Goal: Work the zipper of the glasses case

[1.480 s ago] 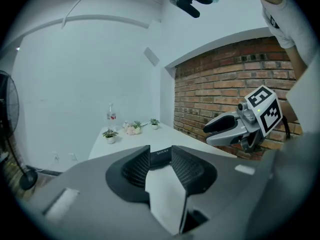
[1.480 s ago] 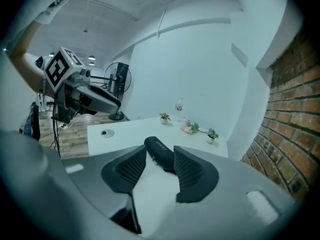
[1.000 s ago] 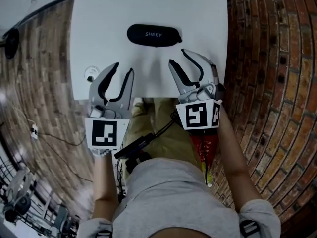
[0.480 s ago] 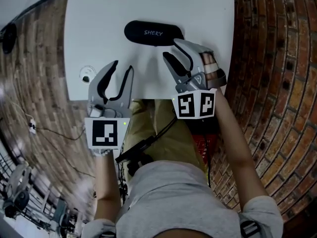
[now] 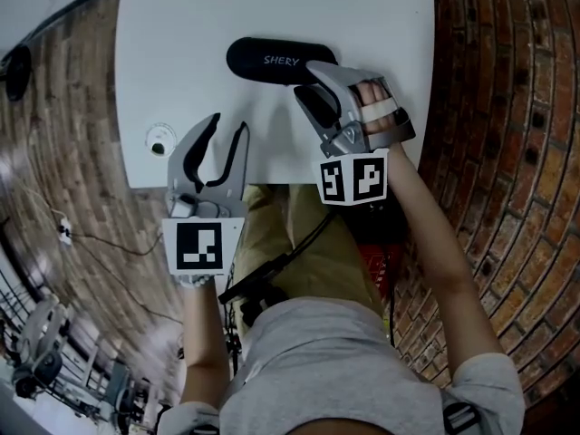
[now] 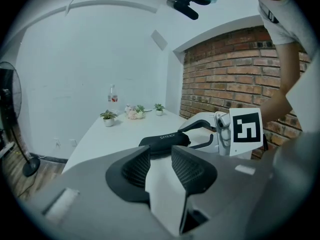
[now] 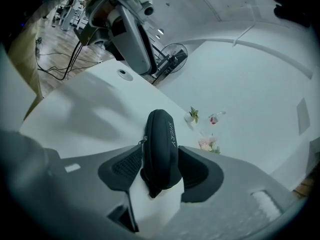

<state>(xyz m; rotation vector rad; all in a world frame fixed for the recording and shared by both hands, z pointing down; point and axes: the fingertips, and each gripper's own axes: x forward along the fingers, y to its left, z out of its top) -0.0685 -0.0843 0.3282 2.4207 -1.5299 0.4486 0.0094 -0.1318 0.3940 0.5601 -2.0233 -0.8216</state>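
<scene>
Nearest the person, the left gripper hangs over the near edge of the white table. Its fingers are spread, with only bare tabletop between the ribbed pads. A small round white fitting sits in the table just outside its outer finger.

A little farther out, the right gripper is rolled onto its side, and its jaws have just been opening. The near end of the black glasses case lies on the table between its two pads, and the rest of the case runs straight away beyond the fingertips. Both pads stand close against the case's flanks. They appear released rather than pressing, though the gap on either side is too slim to be sure. The zipper pull hangs off the case's seam, just beside the tip of the pad at that view's left.

From the left gripper's fingers, the case lies ahead and well apart from them.

Far beyond both sets of fingertips, small potted plants and a bottle stand at the table's far end. A fan stands off to the left and a brick wall to the right.
</scene>
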